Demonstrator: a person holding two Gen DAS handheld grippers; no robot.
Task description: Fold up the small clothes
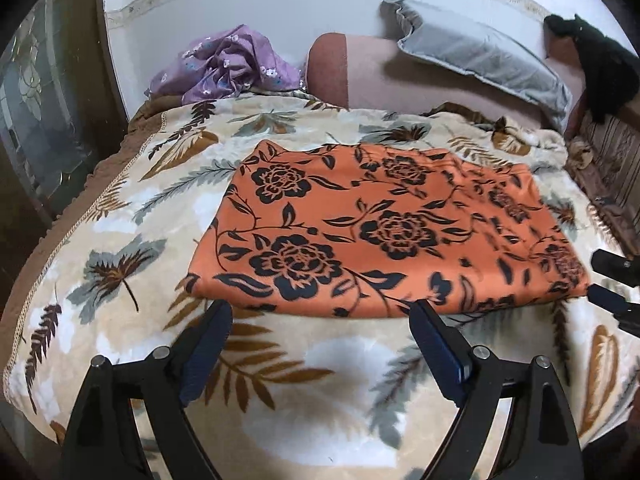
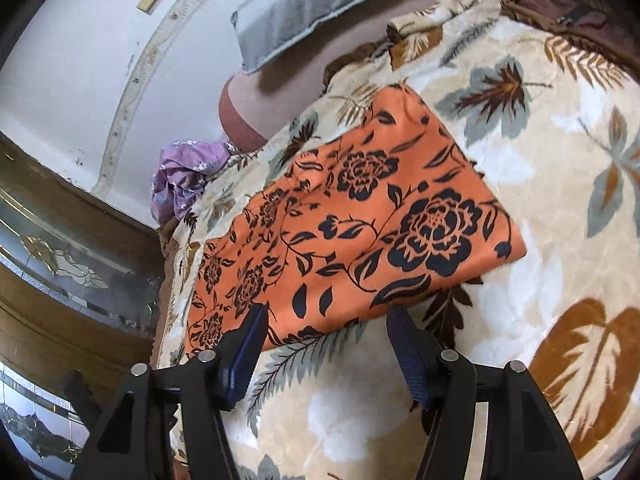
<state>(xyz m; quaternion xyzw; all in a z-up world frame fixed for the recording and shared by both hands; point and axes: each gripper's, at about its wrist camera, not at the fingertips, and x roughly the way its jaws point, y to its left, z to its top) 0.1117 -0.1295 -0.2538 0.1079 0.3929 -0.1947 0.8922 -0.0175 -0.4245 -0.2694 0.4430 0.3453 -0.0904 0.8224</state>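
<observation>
Orange floral cloth lay folded flat on the leaf-print blanket. Left gripper hung spread at its near edge, nothing between the fingers. Right gripper likewise spread, empty. Purple garment crumpled beyond.

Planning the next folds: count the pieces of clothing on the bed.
3. The folded orange floral garment lies mid-blanket; a crumpled purple floral garment sits at the far left by the wall; a black garment is draped at the far right. More may be hidden beyond the pillow.
</observation>
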